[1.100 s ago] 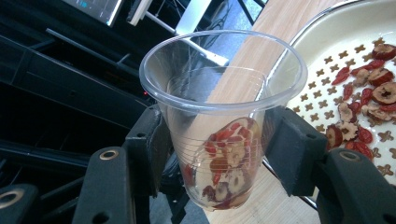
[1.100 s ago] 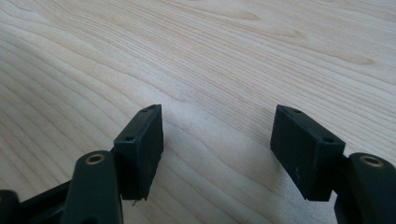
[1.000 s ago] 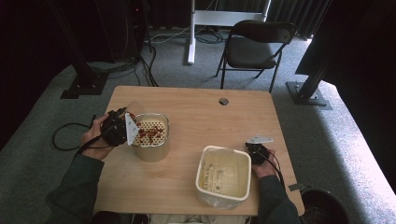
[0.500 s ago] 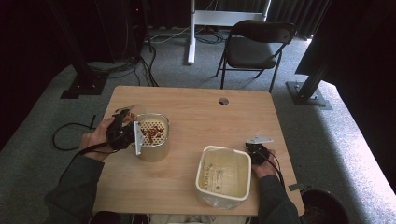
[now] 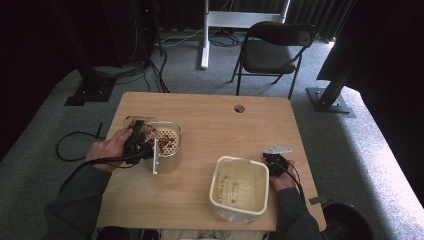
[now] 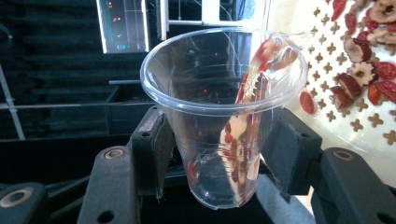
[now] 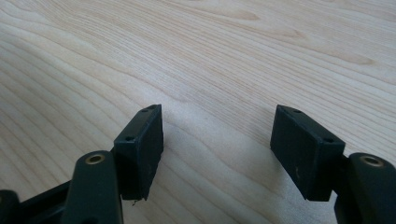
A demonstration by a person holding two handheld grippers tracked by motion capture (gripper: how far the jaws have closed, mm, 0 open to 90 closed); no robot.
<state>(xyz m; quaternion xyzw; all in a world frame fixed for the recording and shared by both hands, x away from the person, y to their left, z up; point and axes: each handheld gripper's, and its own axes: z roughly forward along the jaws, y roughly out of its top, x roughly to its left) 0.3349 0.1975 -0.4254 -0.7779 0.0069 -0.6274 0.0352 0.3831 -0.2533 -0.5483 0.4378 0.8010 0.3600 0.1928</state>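
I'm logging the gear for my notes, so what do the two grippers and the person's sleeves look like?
Both grippers are black. The left gripper has flat rectangular pads on bolted arms with brass-coloured rivets, and a black cable trails from it. The right gripper has matching pads and carries a grey three-cornered plate on top. The sleeves are dark grey-green.

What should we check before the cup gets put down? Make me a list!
1. Left hand-held gripper grips the clear plastic cup from both sides: ok.
2. Cup emptied: not ok, red pieces still cling inside.
3. Dried fruit landed in the perforated basket: ok.
4. Right hand-held gripper open, holding nothing, over bare table: ok.
5. White tub stands apart from the basket: ok.
6. Cup cracked or whole: cannot tell.
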